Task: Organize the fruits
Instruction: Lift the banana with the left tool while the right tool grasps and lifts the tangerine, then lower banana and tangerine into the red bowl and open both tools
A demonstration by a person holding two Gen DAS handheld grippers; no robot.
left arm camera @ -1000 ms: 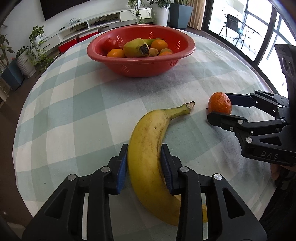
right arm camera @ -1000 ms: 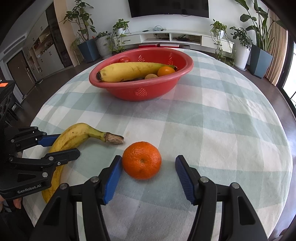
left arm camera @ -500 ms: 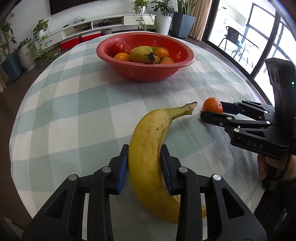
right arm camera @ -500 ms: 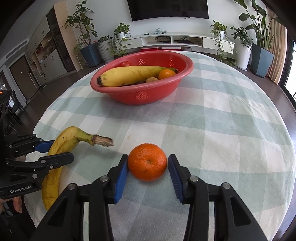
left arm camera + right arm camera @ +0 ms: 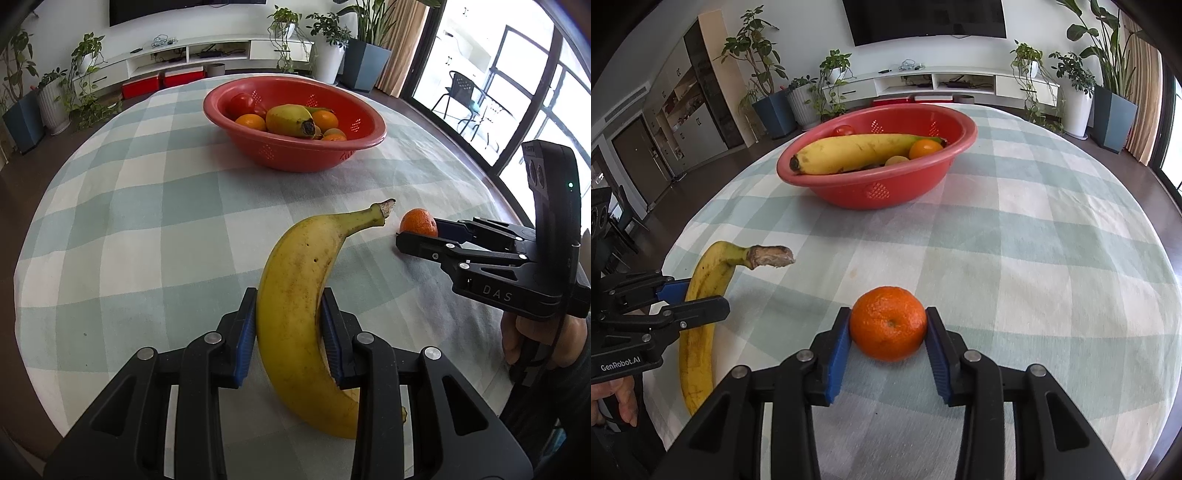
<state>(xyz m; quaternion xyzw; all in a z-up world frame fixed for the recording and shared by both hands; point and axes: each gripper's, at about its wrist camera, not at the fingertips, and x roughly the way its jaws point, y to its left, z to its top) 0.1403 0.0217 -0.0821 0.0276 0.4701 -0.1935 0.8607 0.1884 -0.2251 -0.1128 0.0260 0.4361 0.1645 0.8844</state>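
the left tool [image 5: 290, 328] is clamped on the banana [image 5: 295, 317], its 2 blue pads pressing the fruit's flanks near mid-length — probably so neither end droops on the lift. the banana's long axis runs along the fingers, away from the camera, stem end [image 5: 382, 208] pointing ahead and a little right, toward the red bowl [image 5: 295, 157]; the blossom end curves back under the tool. in the right view it looks raised off the checked worktop [image 5: 147, 221], though i cannot be sure. the right tool [image 5: 888, 334] grips the orange [image 5: 888, 323] across its widest part (sensible for a round thing that rolls), navel toward the camera, and seemingly resting on the cloth. both fruits sit at the near edge — the bowl, already holding another banana [image 5: 849, 153] and small oranges, is well apart.
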